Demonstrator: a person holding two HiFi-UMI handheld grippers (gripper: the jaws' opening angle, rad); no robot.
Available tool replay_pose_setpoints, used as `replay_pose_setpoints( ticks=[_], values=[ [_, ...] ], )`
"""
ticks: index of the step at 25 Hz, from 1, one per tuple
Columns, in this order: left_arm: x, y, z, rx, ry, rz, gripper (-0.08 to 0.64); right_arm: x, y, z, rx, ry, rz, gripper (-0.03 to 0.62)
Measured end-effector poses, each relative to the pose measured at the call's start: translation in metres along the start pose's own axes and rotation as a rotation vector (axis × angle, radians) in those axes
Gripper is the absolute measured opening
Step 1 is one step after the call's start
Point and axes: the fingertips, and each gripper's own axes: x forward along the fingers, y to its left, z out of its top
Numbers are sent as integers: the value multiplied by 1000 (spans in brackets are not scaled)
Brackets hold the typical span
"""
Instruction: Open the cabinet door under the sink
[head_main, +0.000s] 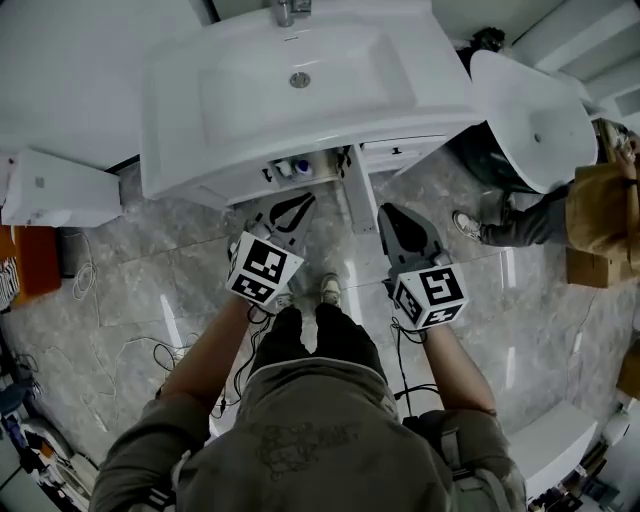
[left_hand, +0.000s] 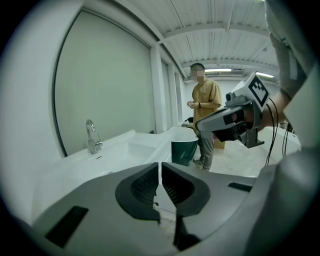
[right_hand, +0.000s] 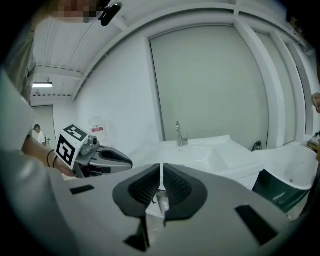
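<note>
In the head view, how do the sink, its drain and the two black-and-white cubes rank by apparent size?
1. Sink
2. Left cube and right cube: about equal, and nearer the camera
3. Drain

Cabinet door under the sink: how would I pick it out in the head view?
Find the big white sink at the top. Below its front edge, a narrow white door juts toward the person, between the left gripper and the right gripper. Unlike the flush white front beside it, it stands swung open.
</note>
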Motion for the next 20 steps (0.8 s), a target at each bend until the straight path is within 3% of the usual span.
replay_pose_setpoints(
  ticks=[7,20],
  values=[
    [-65,18,32,-24,-91,76,31,-13,50,67,-60,-82,79,38],
    [-170,47,95,7,-231,193,31,-44,121,161,-157,-232,197,38]
  ],
)
